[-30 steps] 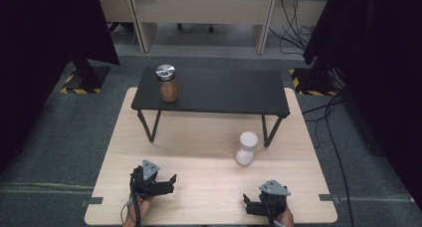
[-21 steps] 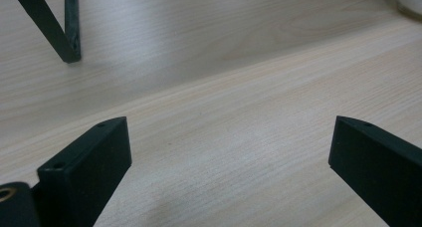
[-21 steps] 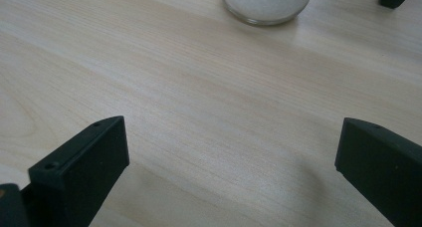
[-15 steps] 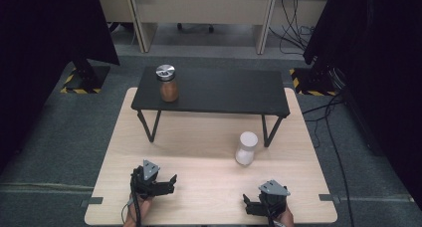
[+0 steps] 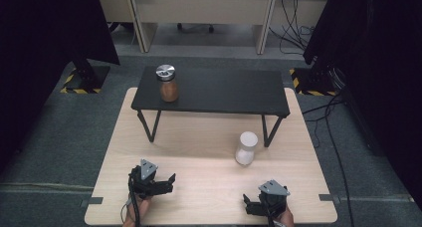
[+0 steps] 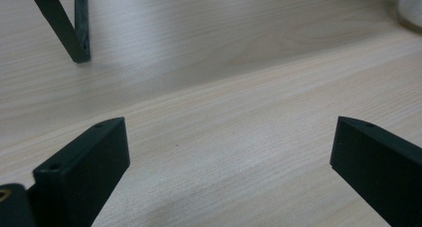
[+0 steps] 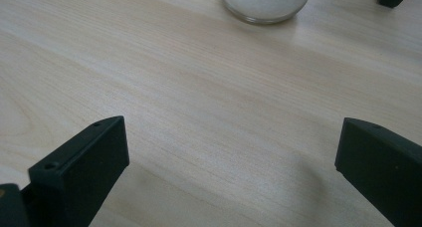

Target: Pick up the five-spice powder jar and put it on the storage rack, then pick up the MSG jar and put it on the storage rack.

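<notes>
Left claw [image 5: 164, 183] above pale wooden table [image 5: 209, 137]

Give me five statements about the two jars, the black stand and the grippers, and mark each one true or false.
1. The brown jar stands on top of the black stand. True.
2. The white jar lies on its side. False: it stands upright on the wooden table, beside a leg of the stand.
3. The left gripper holds the white jar. False: its jaws stand wide apart with only bare table between them.
4. The right gripper has open jaws, and the white jar stands ahead of them in the right gripper view. True.
5. Both jars have silver lids. False: the brown jar's lid is silver, the white jar's top is white.
</notes>
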